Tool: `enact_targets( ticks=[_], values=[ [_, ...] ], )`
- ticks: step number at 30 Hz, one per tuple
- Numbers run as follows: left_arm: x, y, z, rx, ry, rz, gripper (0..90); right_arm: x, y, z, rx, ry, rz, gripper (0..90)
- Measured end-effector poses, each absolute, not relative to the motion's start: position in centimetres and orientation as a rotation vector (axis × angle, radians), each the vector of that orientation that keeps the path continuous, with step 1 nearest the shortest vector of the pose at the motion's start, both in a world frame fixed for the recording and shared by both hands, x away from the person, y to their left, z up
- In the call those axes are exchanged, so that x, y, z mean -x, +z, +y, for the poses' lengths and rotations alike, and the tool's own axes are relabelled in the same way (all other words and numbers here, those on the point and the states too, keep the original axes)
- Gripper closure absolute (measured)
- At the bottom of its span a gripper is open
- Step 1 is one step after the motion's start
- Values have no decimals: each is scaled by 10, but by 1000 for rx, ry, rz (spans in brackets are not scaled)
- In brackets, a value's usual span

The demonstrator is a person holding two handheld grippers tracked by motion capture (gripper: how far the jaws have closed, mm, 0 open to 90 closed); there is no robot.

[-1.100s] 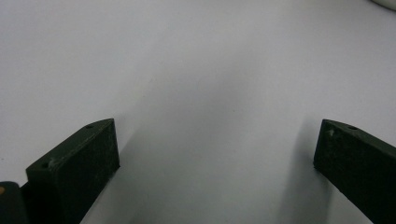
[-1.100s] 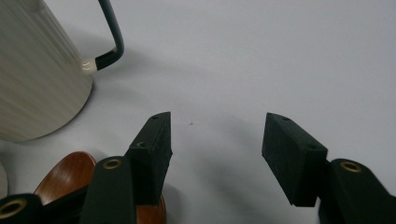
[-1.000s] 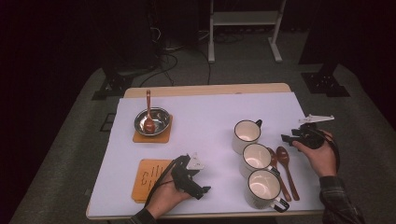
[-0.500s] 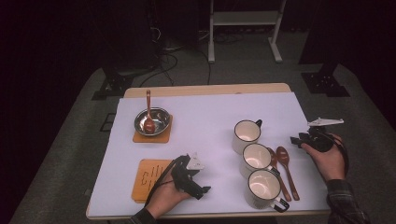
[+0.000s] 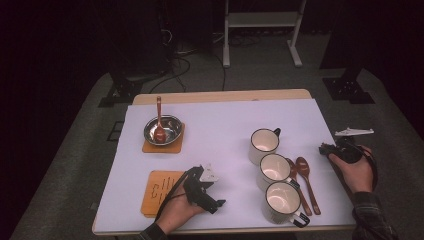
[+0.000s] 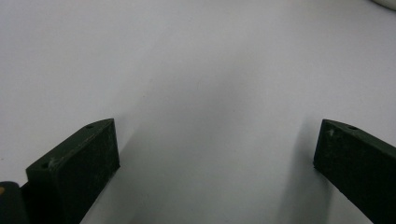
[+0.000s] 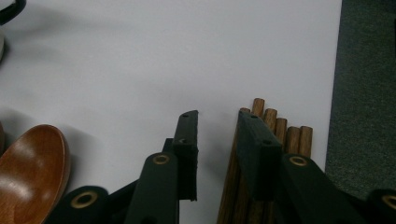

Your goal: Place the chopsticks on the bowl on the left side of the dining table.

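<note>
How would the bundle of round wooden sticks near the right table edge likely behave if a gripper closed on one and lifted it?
The wooden sticks look thin, straight and rigid, so one should stay stiff and feel light. Their round ends suggest the loose ones may roll on the smooth white table cover. They lie side by side and touching, so the right gripper would probably nudge the neighbours.

Lab-like room: dark carpet floor, cables, metal stand.
</note>
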State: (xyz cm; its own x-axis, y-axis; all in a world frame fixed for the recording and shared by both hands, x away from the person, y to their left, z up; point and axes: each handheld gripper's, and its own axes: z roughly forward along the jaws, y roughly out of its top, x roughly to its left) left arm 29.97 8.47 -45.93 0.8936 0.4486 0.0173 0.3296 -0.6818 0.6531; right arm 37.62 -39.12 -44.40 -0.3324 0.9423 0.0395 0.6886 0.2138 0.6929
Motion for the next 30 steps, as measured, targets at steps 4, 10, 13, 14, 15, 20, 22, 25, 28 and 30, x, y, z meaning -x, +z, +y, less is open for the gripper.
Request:
enact_targets(
  ticks=[4,10,13,14,15,20,22,25,28,30],
  values=[
    [-300,-459,85,-2379,230,556,0,-376,-444,-391,-1507,873,2107,720],
    [-300,-459,85,-2379,230,556,0,-377,-446,-390,-1503,858,2105,742],
    [-300,-459,85,-2379,230,556,0,-377,-446,-391,-1504,857,2102,755],
    [-300,-459,85,-2379,230,555,0,-377,-446,-390,-1504,855,2101,755],
    [-300,-459,85,-2379,230,556,0,-376,-446,-391,-1498,848,2100,756],
    [-300,-459,85,-2379,230,556,0,-376,-445,-392,-1503,839,2093,763],
    [-300,-459,85,-2379,230,556,0,-376,-445,-392,-1502,836,2092,766],
    [-300,-459,85,-2379,230,555,0,-375,-445,-392,-1504,832,2091,774],
    [-300,-459,85,-2379,230,555,0,-375,-445,-392,-1503,816,2090,781],
    [-300,-459,85,-2379,230,556,0,-375,-445,-393,-1503,815,2090,781]
  ],
)
